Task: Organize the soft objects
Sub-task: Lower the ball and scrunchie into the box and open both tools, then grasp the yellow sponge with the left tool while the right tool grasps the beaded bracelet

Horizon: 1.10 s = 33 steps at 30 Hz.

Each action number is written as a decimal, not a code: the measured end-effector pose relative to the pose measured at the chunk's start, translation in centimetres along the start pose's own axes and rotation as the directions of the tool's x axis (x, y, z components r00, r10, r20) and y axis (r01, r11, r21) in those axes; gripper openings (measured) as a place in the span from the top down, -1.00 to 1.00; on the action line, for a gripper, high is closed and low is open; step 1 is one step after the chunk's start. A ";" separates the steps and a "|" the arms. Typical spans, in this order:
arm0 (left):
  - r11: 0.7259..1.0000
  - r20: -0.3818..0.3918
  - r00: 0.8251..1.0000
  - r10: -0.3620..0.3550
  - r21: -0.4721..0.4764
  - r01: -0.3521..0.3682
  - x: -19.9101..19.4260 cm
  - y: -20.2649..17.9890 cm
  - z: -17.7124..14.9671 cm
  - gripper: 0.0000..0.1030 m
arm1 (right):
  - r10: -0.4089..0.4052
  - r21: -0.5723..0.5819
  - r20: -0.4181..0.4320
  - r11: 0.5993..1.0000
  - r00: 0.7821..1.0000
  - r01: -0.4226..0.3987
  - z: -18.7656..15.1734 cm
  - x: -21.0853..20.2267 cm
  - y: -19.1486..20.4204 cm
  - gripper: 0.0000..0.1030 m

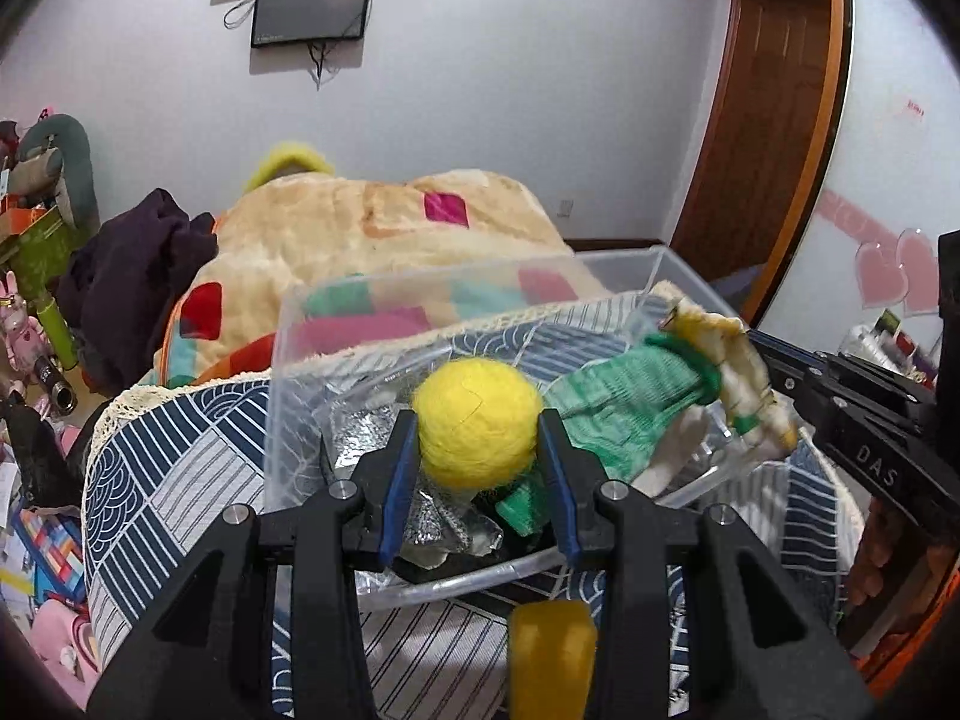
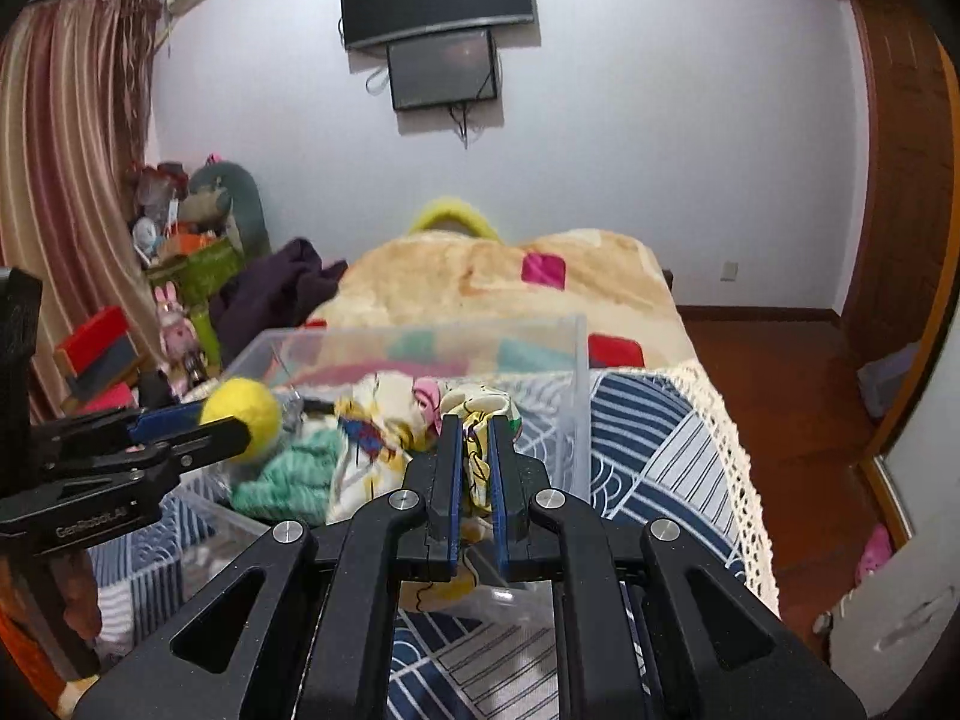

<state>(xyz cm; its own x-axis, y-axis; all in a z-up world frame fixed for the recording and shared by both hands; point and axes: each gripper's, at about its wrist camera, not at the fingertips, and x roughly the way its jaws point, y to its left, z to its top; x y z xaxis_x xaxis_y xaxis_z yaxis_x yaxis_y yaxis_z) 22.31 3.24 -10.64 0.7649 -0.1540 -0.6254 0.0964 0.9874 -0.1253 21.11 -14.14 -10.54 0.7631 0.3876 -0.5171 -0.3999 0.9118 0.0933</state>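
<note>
My left gripper (image 1: 478,429) is shut on a yellow felt ball (image 1: 477,423) and holds it over the clear plastic bin (image 1: 420,288). The ball also shows in the right wrist view (image 2: 243,417). My right gripper (image 2: 475,450) is shut on a yellow printed cloth (image 2: 477,462) at the bin's right side; the cloth also shows in the left wrist view (image 1: 741,360). A green knitted piece (image 1: 630,408) hangs from the cloth into the bin. Silver crinkled material (image 1: 366,438) and a green scrap (image 1: 522,507) lie inside the bin.
The bin stands on a blue and white patterned cover (image 1: 180,468) at the bed's foot. A beige patchwork blanket (image 2: 498,276) and dark purple clothing (image 2: 276,294) lie behind. Toys and boxes (image 2: 186,252) crowd the left. A yellow object (image 1: 552,648) sits near my left gripper's base.
</note>
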 end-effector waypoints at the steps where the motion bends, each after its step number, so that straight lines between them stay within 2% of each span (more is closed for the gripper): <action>1: 1.000 -0.004 1.000 0.001 0.002 -0.001 0.2 -0.1 0.0 0.24 | 0.001 -0.003 -0.013 1.000 1.000 -0.001 -0.2 0.3 0.0 0.86; 6: 0.999 -0.008 1.000 0.024 0.029 -0.024 0.6 -0.5 -0.2 0.21 | 0.013 -0.010 -0.048 1.000 0.999 -0.014 -0.7 1.0 0.0 0.84; 10: 0.999 -0.012 1.000 0.029 0.042 -0.029 -0.1 -0.7 -0.3 0.02 | 0.020 0.008 -0.045 1.000 0.999 -0.020 -0.6 0.4 -0.5 0.83; 13: 0.999 0.000 1.000 0.017 0.032 -0.017 -1.1 -1.0 -0.4 -0.17 | 0.013 0.008 -0.043 1.000 0.999 -0.013 -0.6 -0.1 -0.7 0.59; 15: 0.999 0.012 1.000 0.015 0.030 -0.016 -1.8 -1.0 -0.4 -0.20 | 0.008 0.011 -0.026 1.000 1.000 -0.007 -0.5 -0.7 -0.8 0.36; 17: 0.999 0.024 1.000 0.018 0.036 -0.019 -2.7 -1.2 -0.4 -0.24 | 0.002 0.014 -0.005 1.000 1.000 -0.002 -0.5 -1.5 -0.9 0.22; 20: 0.999 0.057 0.998 0.017 0.043 -0.019 -4.3 -1.5 -0.3 -0.42 | -0.003 0.008 0.020 1.000 1.000 0.003 -0.1 -2.5 -0.7 0.14; 24: 0.999 0.103 0.995 0.012 0.039 -0.016 -6.7 -1.7 -0.3 -0.70 | -0.001 -0.009 0.071 1.000 0.997 0.001 0.4 -4.2 -0.2 -0.07; 28: 0.999 0.126 0.992 0.018 0.035 -0.023 -8.4 -1.8 -0.6 -0.88 | 0.012 -0.031 0.093 0.999 0.996 -0.010 0.6 -5.3 0.6 -0.08; 29: 0.999 0.129 0.991 0.025 0.036 -0.030 -8.7 -1.9 -0.7 -0.91 | 0.014 -0.036 0.096 0.999 0.995 -0.011 0.4 -5.5 0.8 -0.10; 32: 0.999 0.123 0.992 0.029 0.034 -0.034 -9.2 -1.8 -1.5 -0.94 | 0.026 -0.043 0.108 0.999 0.994 -0.022 -0.4 -6.1 1.2 -0.34; 33: 0.999 0.110 0.994 0.021 0.027 -0.024 -9.2 -1.7 -1.8 -0.94 | 0.033 -0.046 0.102 0.999 0.994 -0.028 -0.7 -6.2 1.4 -0.34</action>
<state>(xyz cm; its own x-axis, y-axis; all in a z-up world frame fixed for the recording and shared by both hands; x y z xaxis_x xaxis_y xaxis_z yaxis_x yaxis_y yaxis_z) 13.95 2.91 -6.07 0.8320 -0.1283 -0.5397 0.0950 0.9915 -0.0891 15.48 -15.38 -7.85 0.7976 0.4290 -0.4241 -0.4442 0.8933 0.0683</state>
